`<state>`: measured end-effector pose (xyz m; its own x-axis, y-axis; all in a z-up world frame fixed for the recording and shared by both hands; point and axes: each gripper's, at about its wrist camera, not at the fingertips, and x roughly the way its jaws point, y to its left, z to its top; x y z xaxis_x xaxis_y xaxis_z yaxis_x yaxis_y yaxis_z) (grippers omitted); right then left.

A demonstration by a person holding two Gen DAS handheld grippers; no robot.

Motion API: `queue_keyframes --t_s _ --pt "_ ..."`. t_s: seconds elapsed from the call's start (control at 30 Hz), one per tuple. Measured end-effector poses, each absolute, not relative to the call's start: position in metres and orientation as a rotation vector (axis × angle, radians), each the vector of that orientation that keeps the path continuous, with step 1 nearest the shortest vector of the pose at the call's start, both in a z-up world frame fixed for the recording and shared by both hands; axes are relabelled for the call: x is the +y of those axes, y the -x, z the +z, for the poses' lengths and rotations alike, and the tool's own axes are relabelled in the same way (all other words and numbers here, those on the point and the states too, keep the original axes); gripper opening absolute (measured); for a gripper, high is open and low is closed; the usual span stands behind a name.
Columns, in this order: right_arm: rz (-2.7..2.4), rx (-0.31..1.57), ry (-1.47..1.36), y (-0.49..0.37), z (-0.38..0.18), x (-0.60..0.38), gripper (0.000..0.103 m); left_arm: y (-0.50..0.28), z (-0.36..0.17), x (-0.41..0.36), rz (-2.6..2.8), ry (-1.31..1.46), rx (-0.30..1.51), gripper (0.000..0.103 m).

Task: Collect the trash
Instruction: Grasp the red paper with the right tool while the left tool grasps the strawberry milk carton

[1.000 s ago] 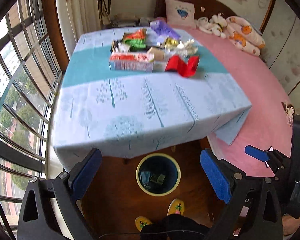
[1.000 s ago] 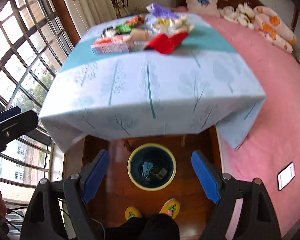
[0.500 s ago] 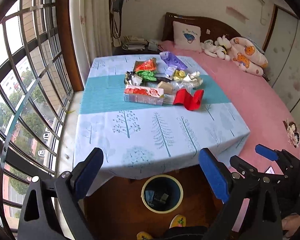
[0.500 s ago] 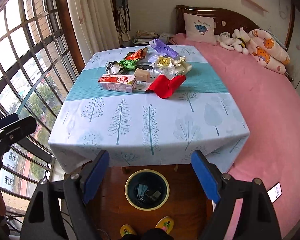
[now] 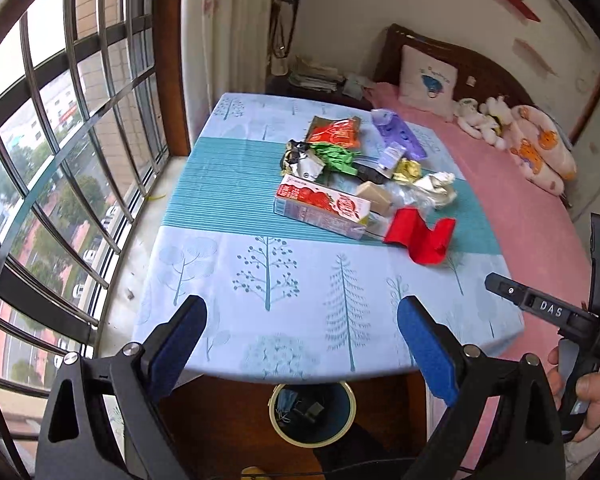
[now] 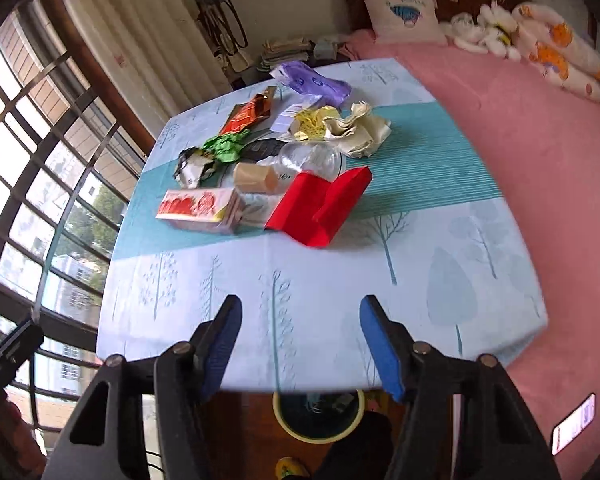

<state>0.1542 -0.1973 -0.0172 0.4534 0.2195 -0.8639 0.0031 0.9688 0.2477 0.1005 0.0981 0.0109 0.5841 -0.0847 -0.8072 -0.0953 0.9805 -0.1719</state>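
Observation:
A heap of trash lies on the far half of the table [image 5: 300,304]: a red-and-white carton [image 5: 322,210] [image 6: 198,208], a folded red card [image 5: 420,236] [image 6: 320,206], crumpled paper [image 5: 436,188] [image 6: 360,132], a green wrapper [image 5: 334,156], an orange packet [image 5: 334,132] and a purple pack [image 5: 396,138]. A yellow-rimmed bin [image 5: 312,414] [image 6: 318,412] stands on the floor under the table's near edge, with some trash in it. My left gripper [image 5: 302,340] is open and empty above the near edge. My right gripper [image 6: 300,340] is open and empty there too.
A barred window [image 5: 60,160] runs along the left. A pink bed [image 5: 532,208] with a pillow and plush toys lies to the right of the table. A phone [image 6: 574,424] lies on the bed. Stacked papers [image 5: 312,78] sit on a stand behind the table.
Both grippers have risen and tilted up from the bin toward the table top and moved closer to the trash heap. Both stayed open and empty.

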Motion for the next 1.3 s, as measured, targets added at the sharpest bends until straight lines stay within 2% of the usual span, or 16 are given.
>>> queue_keyframes --t_s 0.1,0.4,0.5,0.63,0.7,0.73,1.03,1.3 --pt "0.168 1.154 -0.299 -0.197 -0.039 -0.219 0.047 -0.133 -0.001 0.090 0.062 0.238 0.986 0.095" --pt "0.310 1.328 -0.466 -0.287 -0.110 -0.253 0.043 -0.207 -0.033 0.067 0.191 0.329 1.060 0.095" --pt "0.370 1.369 -0.491 -0.303 -0.126 -0.249 0.036 -0.223 -0.040 0.065 0.221 0.365 1.076 0.095" --pt "0.452 1.417 -0.472 -0.318 -0.139 -0.237 0.016 -0.241 -0.046 0.062 0.249 0.384 1.088 0.095" --pt "0.490 1.422 -0.428 -0.322 -0.138 -0.229 0.013 -0.253 -0.052 0.061 0.258 0.395 1.096 0.095" --pt "0.506 1.416 -0.401 -0.324 -0.135 -0.225 0.007 -0.259 -0.055 0.060 0.260 0.403 1.104 0.095" --pt "0.546 1.201 -0.060 -0.339 -0.082 -0.201 0.004 -0.307 -0.092 0.061 0.366 0.533 1.197 0.095" --pt "0.504 1.099 -0.017 -0.358 -0.059 -0.202 0.004 -0.334 -0.113 0.066 0.492 0.583 1.234 0.095"
